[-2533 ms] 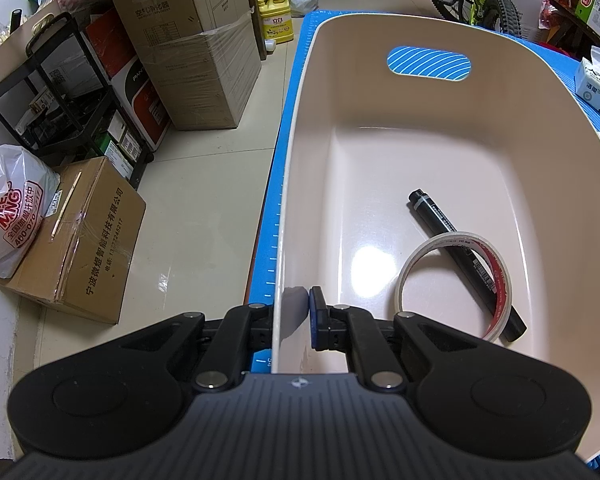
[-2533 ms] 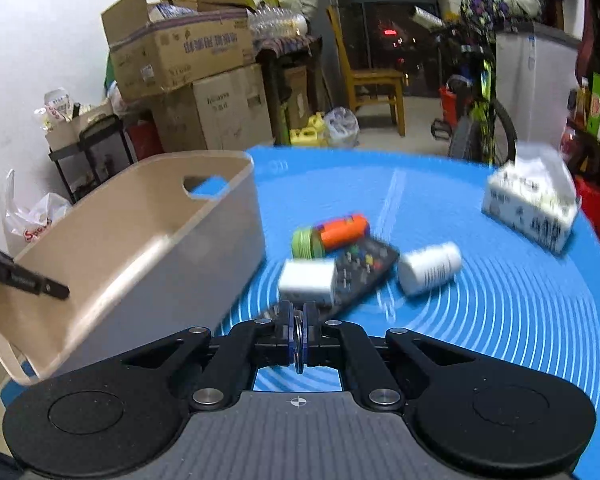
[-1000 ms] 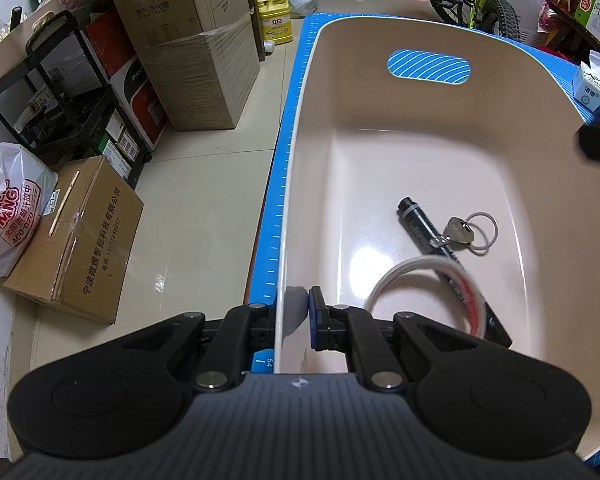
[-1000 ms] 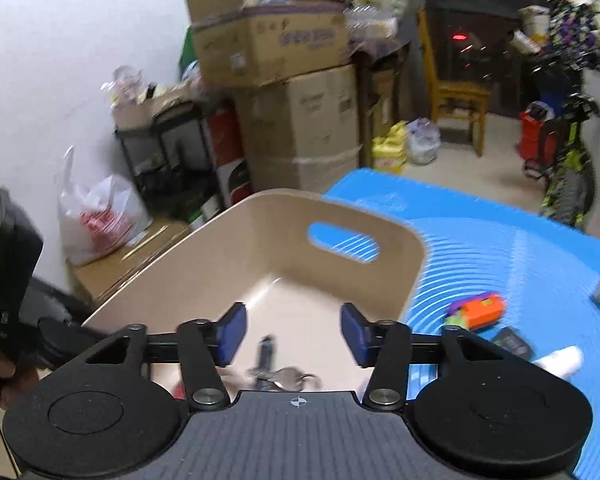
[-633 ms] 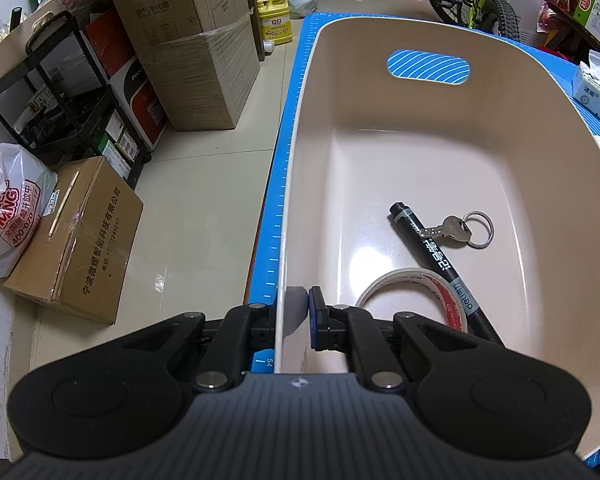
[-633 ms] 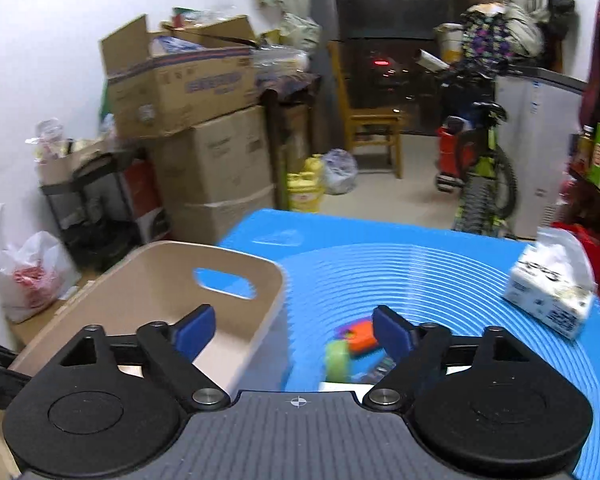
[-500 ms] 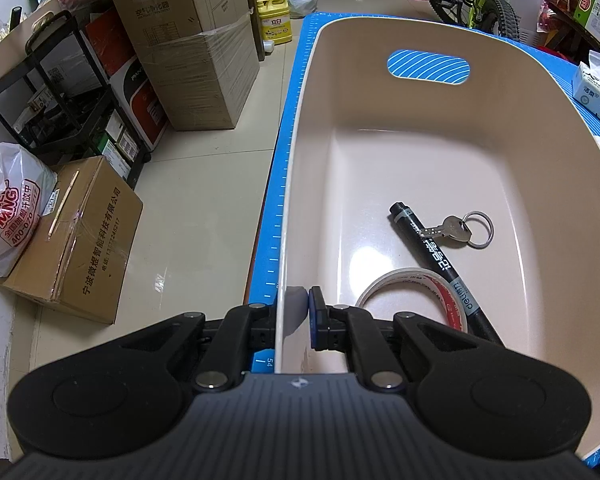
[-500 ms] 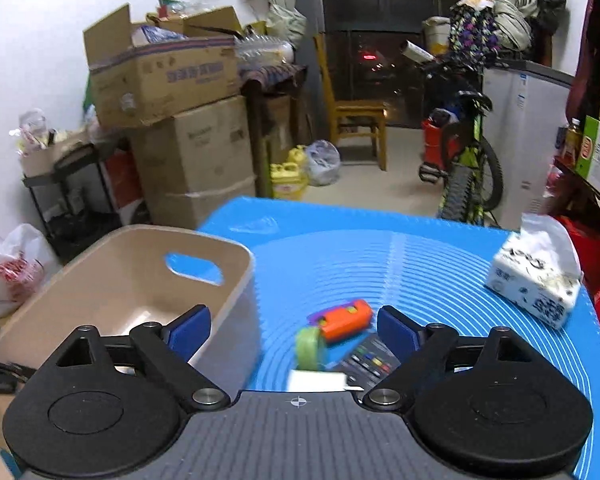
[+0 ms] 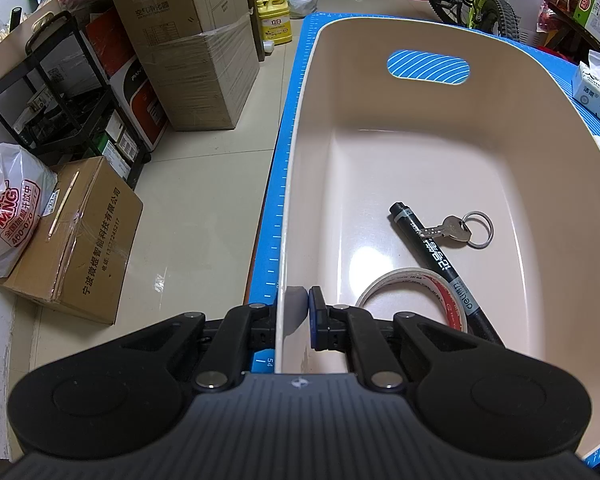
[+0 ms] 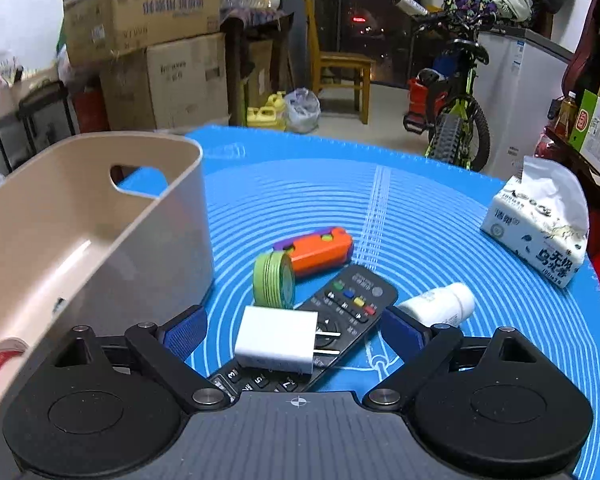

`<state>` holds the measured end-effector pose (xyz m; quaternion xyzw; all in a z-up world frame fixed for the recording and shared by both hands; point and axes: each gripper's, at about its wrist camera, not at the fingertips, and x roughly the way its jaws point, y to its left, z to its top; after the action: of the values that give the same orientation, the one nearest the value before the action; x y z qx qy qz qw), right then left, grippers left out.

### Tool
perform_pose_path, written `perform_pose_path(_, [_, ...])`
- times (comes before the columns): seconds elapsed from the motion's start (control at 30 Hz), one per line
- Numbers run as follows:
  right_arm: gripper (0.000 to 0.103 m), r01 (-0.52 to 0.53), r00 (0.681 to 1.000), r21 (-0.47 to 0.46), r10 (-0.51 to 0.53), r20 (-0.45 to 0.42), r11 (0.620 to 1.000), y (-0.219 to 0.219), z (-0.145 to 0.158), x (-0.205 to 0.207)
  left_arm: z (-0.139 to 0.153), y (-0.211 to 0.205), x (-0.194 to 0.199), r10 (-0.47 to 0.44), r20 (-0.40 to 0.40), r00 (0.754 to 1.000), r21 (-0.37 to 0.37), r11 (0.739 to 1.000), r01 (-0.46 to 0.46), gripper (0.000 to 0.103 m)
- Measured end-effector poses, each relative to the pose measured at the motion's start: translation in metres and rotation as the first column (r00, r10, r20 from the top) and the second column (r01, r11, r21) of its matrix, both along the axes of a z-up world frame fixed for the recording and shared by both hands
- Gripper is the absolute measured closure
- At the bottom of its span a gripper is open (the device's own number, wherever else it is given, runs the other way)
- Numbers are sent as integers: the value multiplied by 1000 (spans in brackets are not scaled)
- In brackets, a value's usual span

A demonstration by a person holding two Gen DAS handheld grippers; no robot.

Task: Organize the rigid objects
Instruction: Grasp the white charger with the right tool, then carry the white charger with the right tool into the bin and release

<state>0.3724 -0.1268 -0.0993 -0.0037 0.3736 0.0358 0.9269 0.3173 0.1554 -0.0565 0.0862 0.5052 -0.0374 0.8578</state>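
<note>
Blue mat [image 10: 420,216]: one remote [image 10: 340,312], one charger [image 10: 276,344].

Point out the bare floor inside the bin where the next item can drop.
The bin floor is bare at the far end, below the handle slot, and along the left wall. The near right is crowded: marker, key and tape overlap there.

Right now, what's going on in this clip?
A person is sorting loose items into a beige bin. The left gripper is clamped on the bin's near wall. A marker, a key on a ring and a tape roll already lie inside. The right gripper, fingers wide apart and holding nothing, hangs over a white charger lying on a remote.
</note>
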Motion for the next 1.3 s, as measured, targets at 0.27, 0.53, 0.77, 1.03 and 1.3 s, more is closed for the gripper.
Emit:
perform_pose_path(0.27, [26,44,998,24,-43,-47,999,-4,-22,10,0,0,0,0,0,1000,0,1000,0,92])
perform_pose_path(0.53, [39,43,999,33,-42,-11,999,-8,-23,1,0,0,0,0,0,1000,1,1000,0,92])
perform_pose_path(0.77, [39,43,998,24,-44,48,999,-9,-16,-10,0,0,0,0,0,1000,0,1000,0,92])
perform_pose_path(1.03, [39,17,988,31,-21,155,999,-5,26,-25,0,0,0,1,0,1000,-1,1000,-1,92])
perform_pose_path(1.3, [39,-68,966,51,53,251,996,16,76,-35,0,0,0,0,0,1000,0,1000,0,92])
